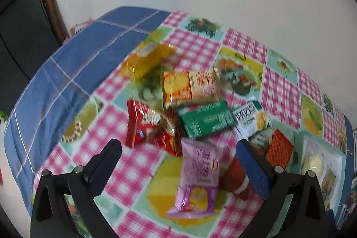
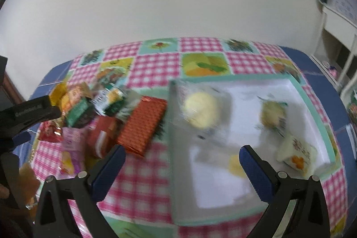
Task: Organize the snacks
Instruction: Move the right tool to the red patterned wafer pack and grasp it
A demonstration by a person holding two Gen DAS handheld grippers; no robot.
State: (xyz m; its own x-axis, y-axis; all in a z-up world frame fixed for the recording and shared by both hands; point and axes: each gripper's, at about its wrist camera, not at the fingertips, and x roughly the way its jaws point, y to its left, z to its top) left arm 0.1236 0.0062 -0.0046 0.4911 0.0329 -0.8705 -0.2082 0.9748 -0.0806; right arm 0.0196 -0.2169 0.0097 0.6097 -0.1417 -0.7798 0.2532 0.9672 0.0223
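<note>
A pile of snack packets lies on the chequered tablecloth. In the left wrist view I see a pink packet (image 1: 198,175), a red packet (image 1: 149,126), a green packet (image 1: 206,119), an orange packet (image 1: 189,86) and a yellow packet (image 1: 149,60). My left gripper (image 1: 178,148) is open and empty, just above the pink packet. In the right wrist view a white tray (image 2: 312,99) holds a wrapped round cake (image 2: 200,108), a small cake (image 2: 273,113) and a white packet (image 2: 296,154). My right gripper (image 2: 181,155) is open and empty over the tray's left edge. An orange-red wafer bar (image 2: 142,124) lies left of the tray.
The table stands against a white wall, and a blue cloth (image 1: 67,73) covers its left part. A white shelf unit (image 2: 339,37) stands at the far right. The left gripper's body (image 2: 29,113) shows at the left of the right wrist view.
</note>
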